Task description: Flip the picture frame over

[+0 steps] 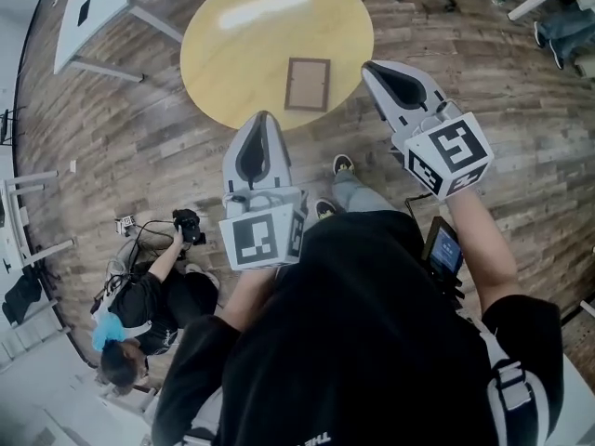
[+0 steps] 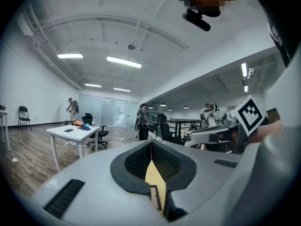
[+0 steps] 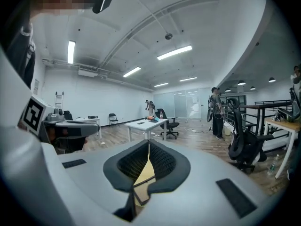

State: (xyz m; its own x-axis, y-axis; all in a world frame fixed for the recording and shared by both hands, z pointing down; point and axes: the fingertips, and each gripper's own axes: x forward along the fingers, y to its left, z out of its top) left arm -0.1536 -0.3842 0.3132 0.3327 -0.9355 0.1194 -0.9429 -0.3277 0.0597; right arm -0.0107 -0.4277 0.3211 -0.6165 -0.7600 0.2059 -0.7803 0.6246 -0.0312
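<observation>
Head view steeply down, gripper views level, sharing table (image 1: pixel 242 54)

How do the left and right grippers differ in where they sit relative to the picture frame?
The left gripper is short of the picture frame, at the round table's near edge; the right gripper is level with it, at the right edge. The left gripper points straight ahead; the right angles inward. Both are shut and empty.
</observation>
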